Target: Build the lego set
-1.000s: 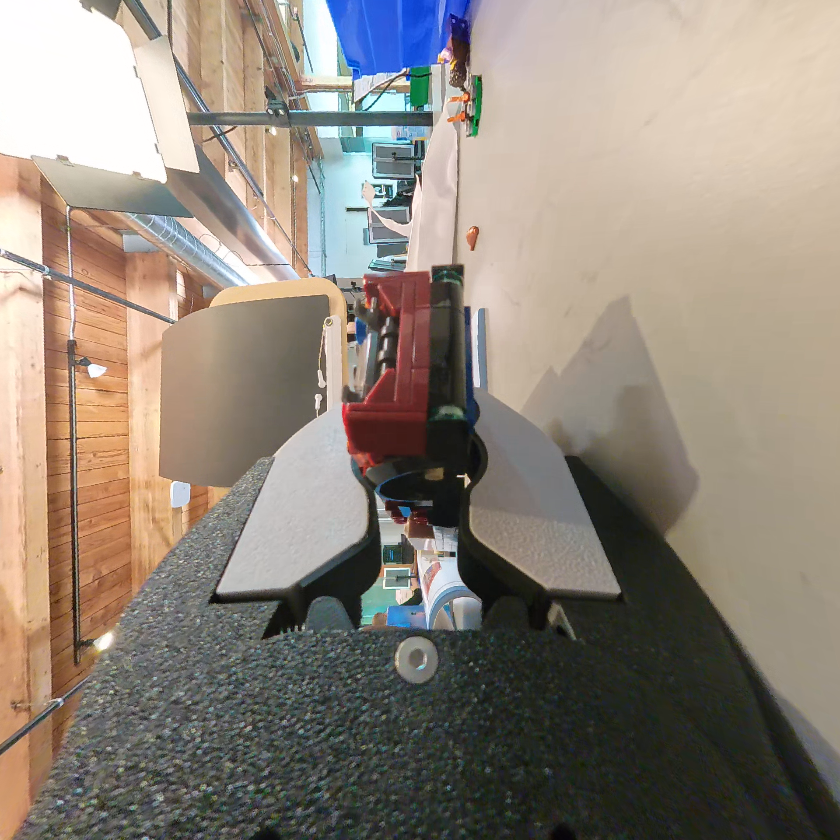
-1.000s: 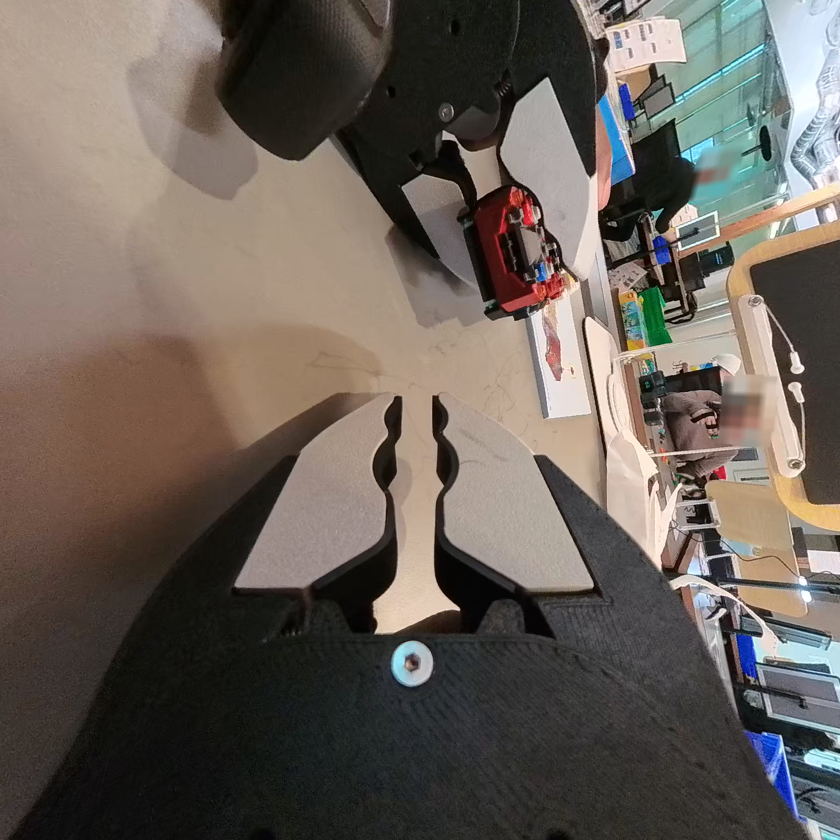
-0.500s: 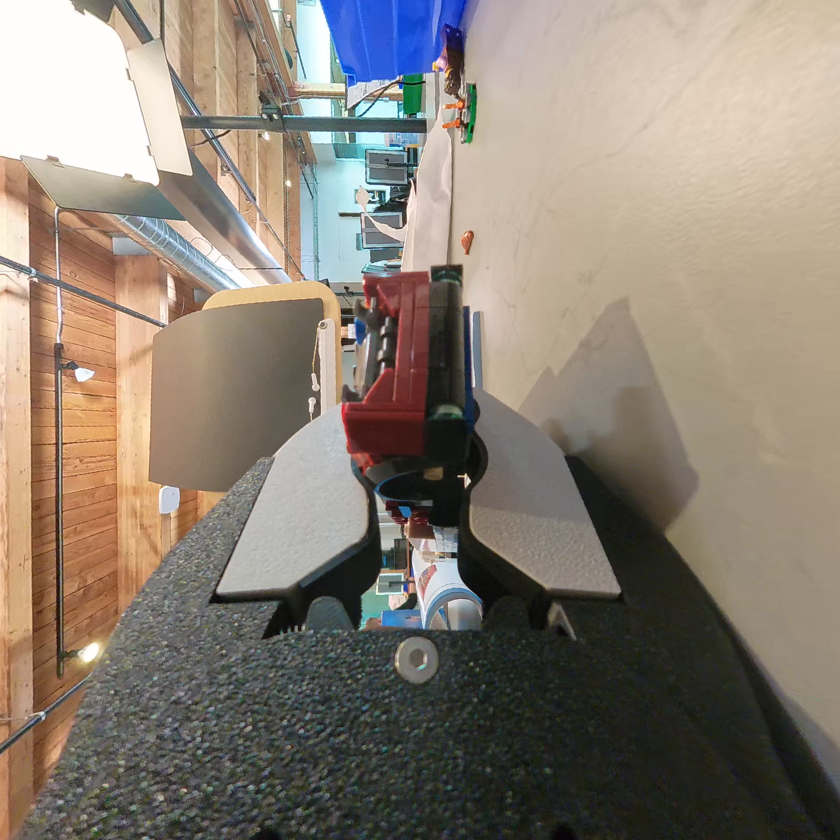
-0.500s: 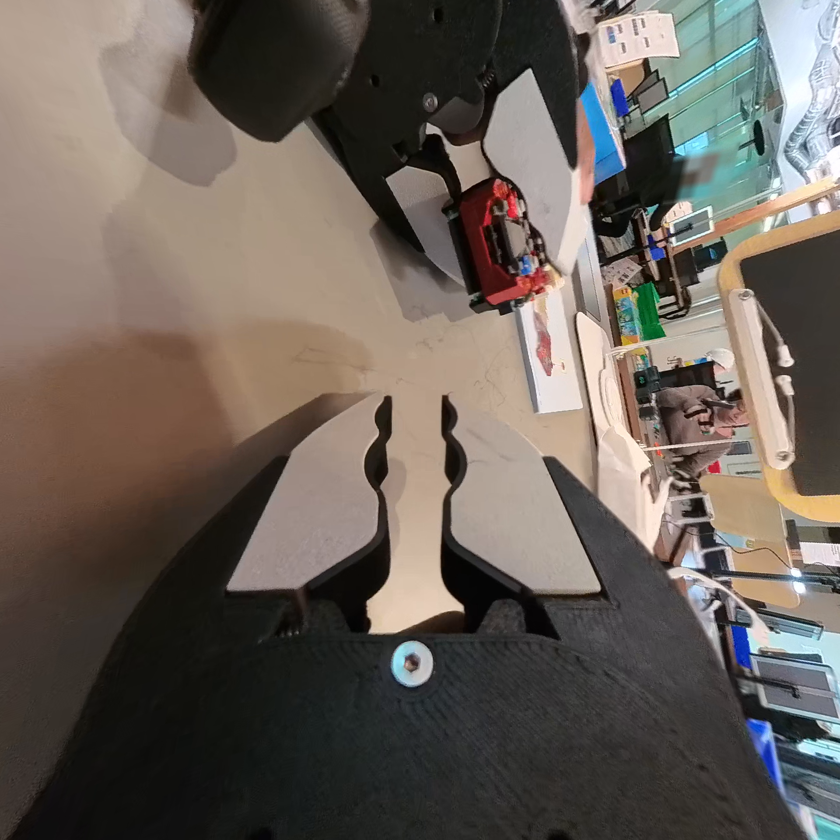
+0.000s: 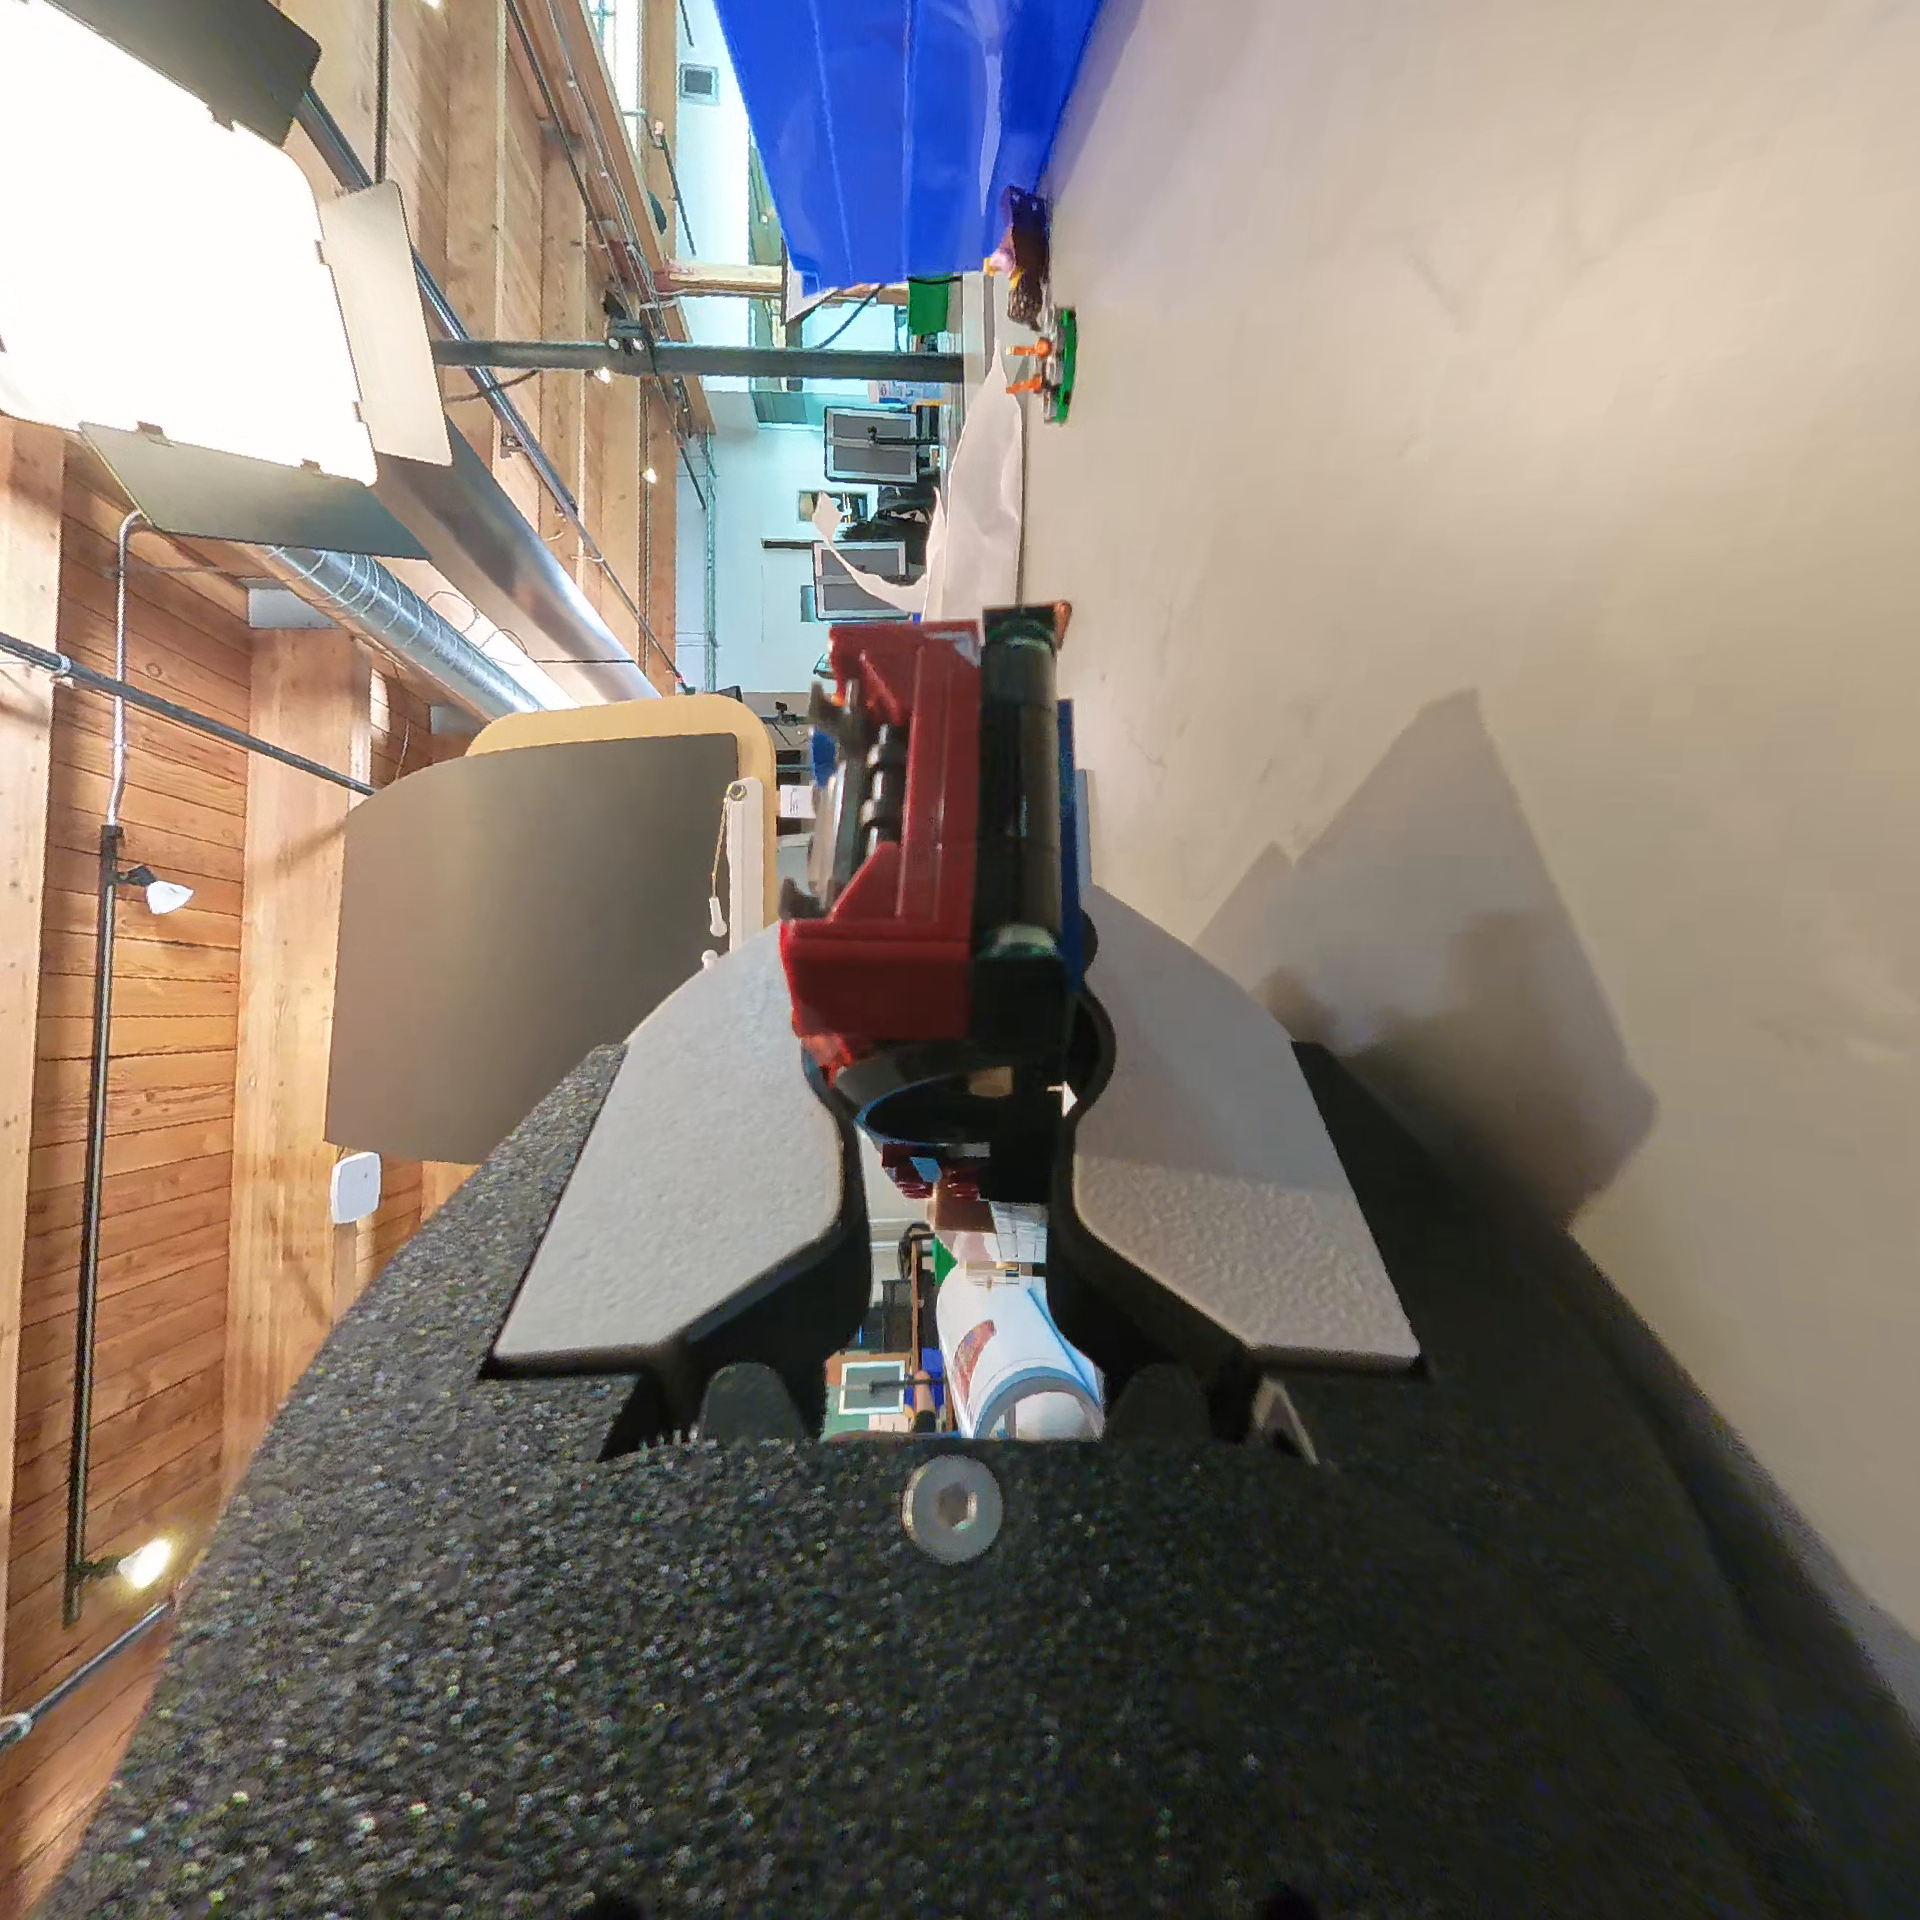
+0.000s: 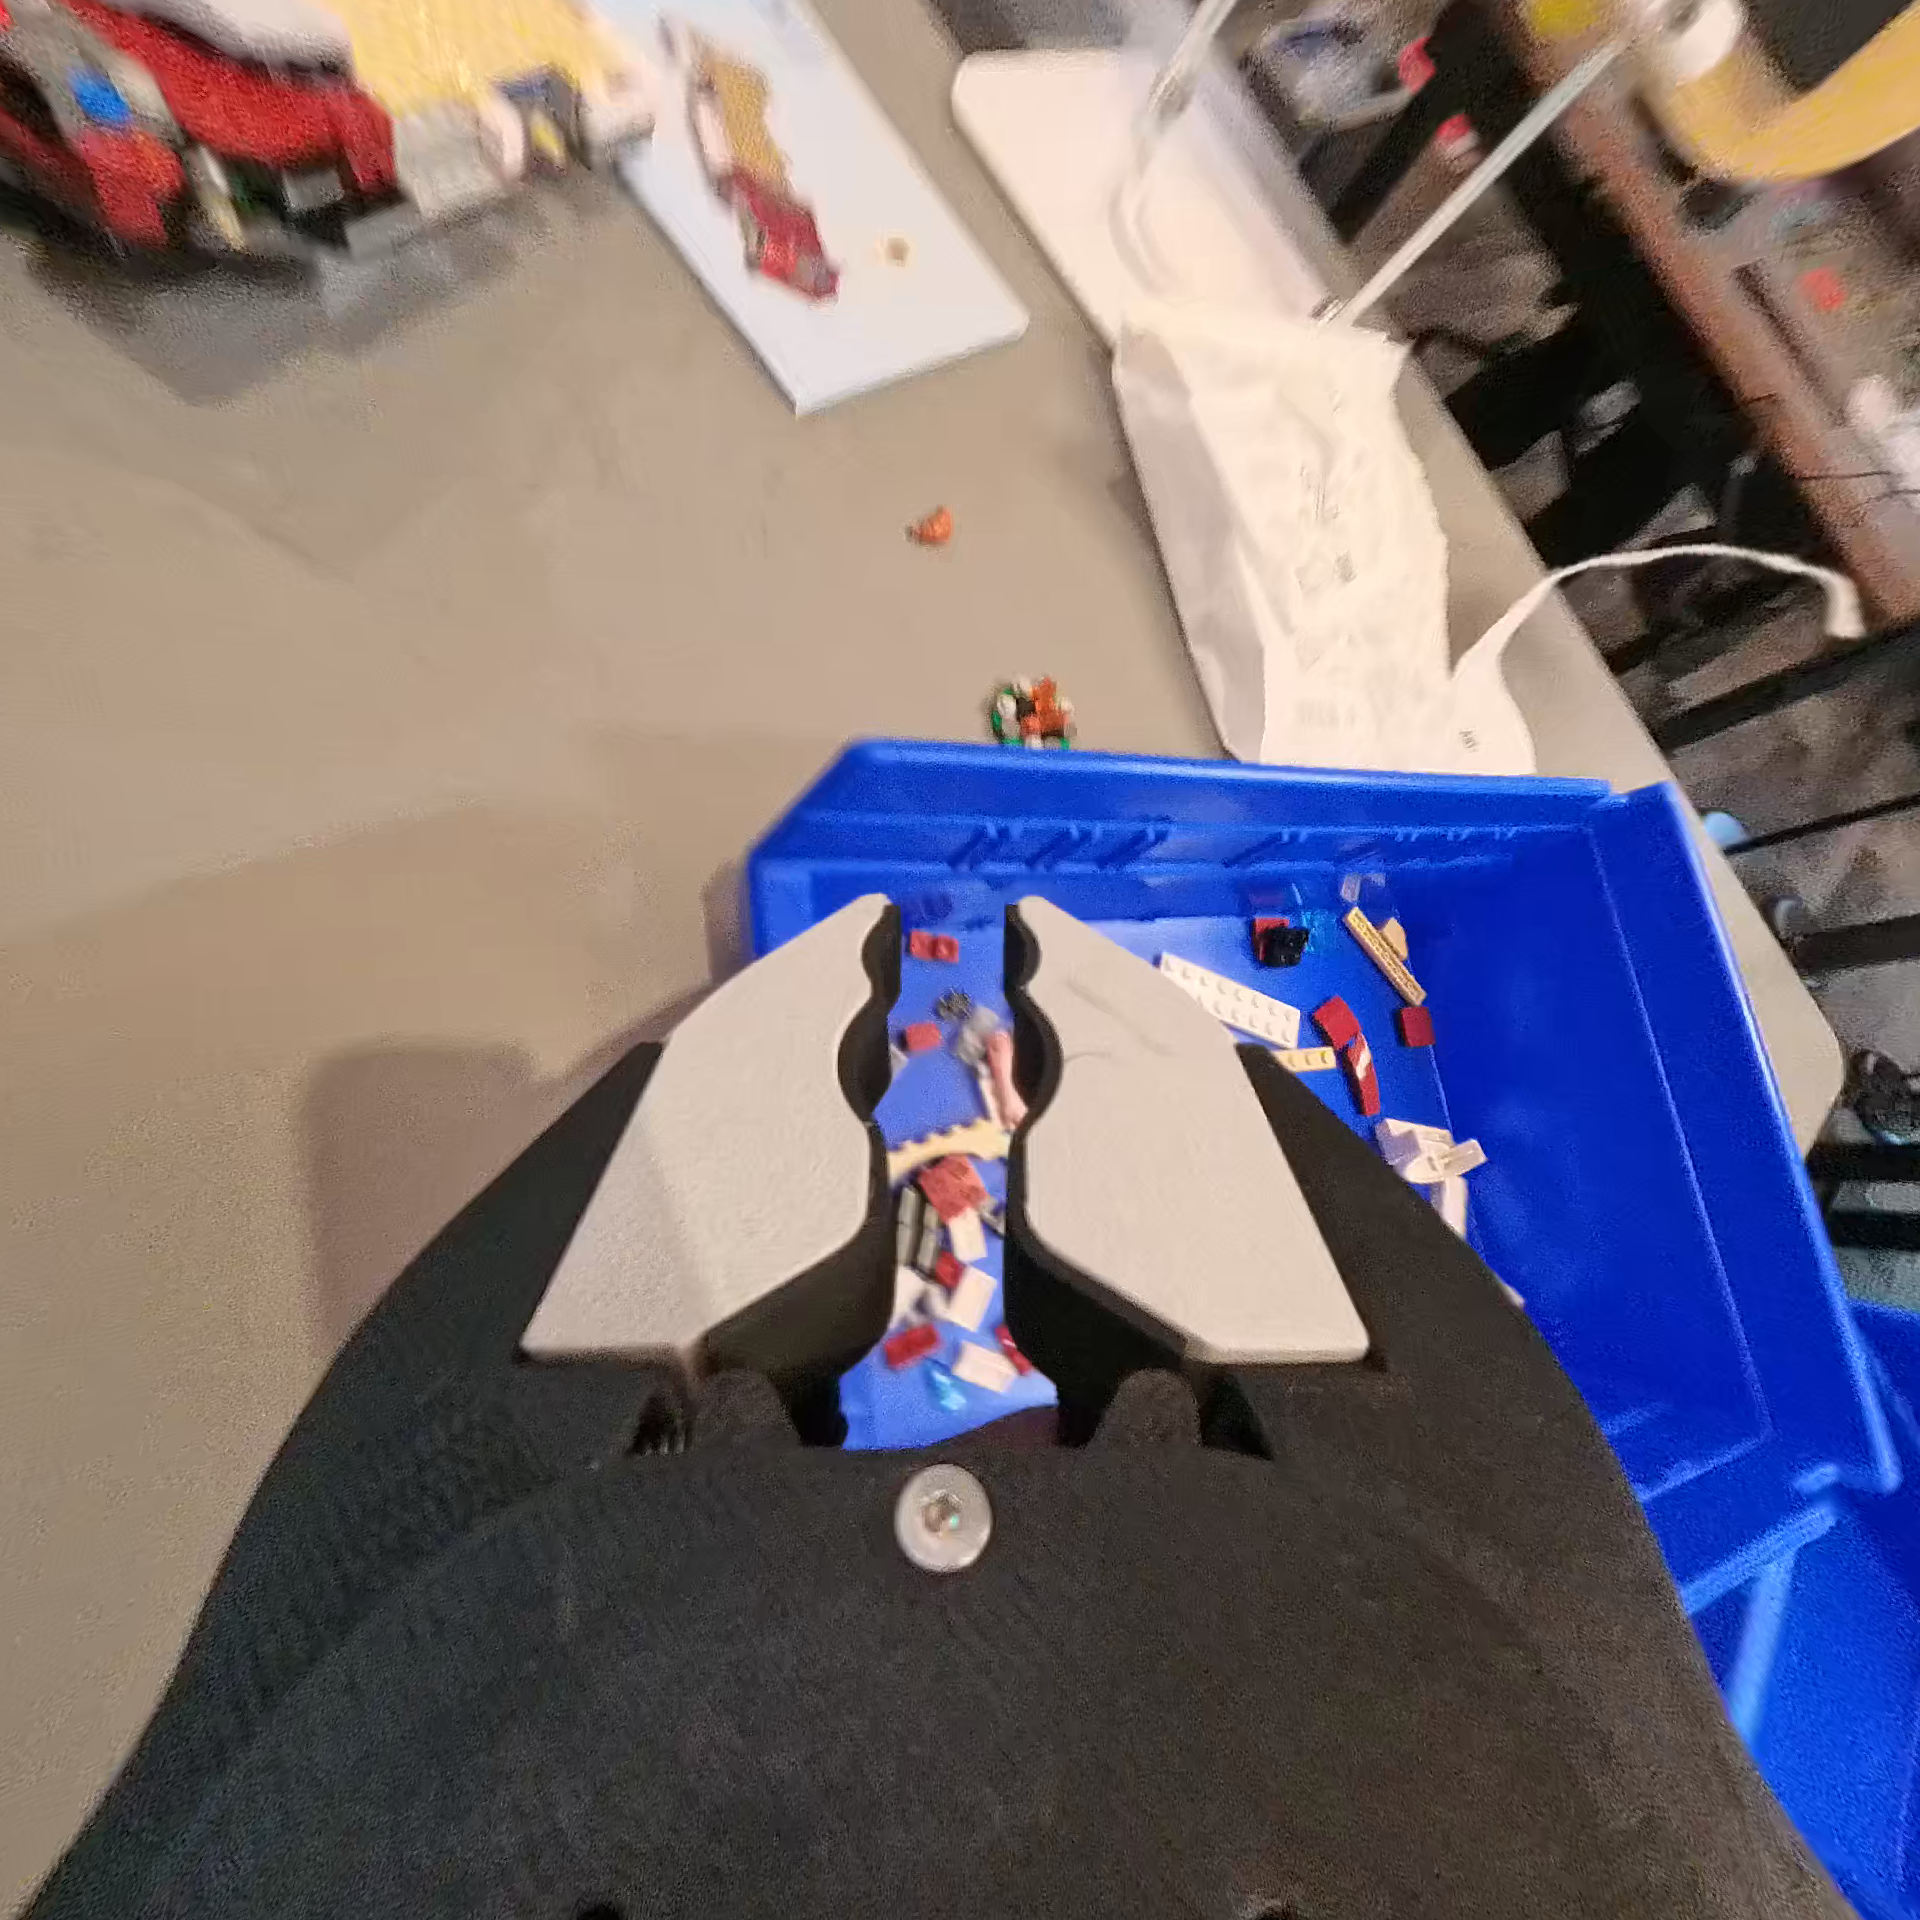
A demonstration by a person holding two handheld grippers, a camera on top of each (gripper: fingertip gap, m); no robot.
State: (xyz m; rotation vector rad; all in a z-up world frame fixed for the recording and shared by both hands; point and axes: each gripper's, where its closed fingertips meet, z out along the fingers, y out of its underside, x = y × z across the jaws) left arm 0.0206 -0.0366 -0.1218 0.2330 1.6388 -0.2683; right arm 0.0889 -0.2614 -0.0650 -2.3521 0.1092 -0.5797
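My left gripper [image 5: 940, 935] is shut on a red and black brick-built vehicle [image 5: 925, 831]. It holds the vehicle on its side, just above the beige table [image 5: 1455, 468], and both pads press on the vehicle's rear end. The vehicle also shows blurred at the top left of the right wrist view [image 6: 177, 156]. My right gripper [image 6: 951, 914] is open with a narrow gap and nothing between its pads. It hovers over the near left part of a blue bin [image 6: 1621, 1039] that holds several loose small bricks [image 6: 1340, 1029].
An instruction booklet [image 6: 831, 208] lies on the table beyond the bin. A white paper bag [image 6: 1309, 499] lies at the right edge. A small orange piece [image 6: 932, 528] and a small green and orange assembly [image 6: 1034, 712] sit between them. The table's edge runs along the right.
My right gripper has swung away from facing the left gripper to a spot over the blue bin, and its jaws have parted a little. My left gripper has kept the vehicle almost still.
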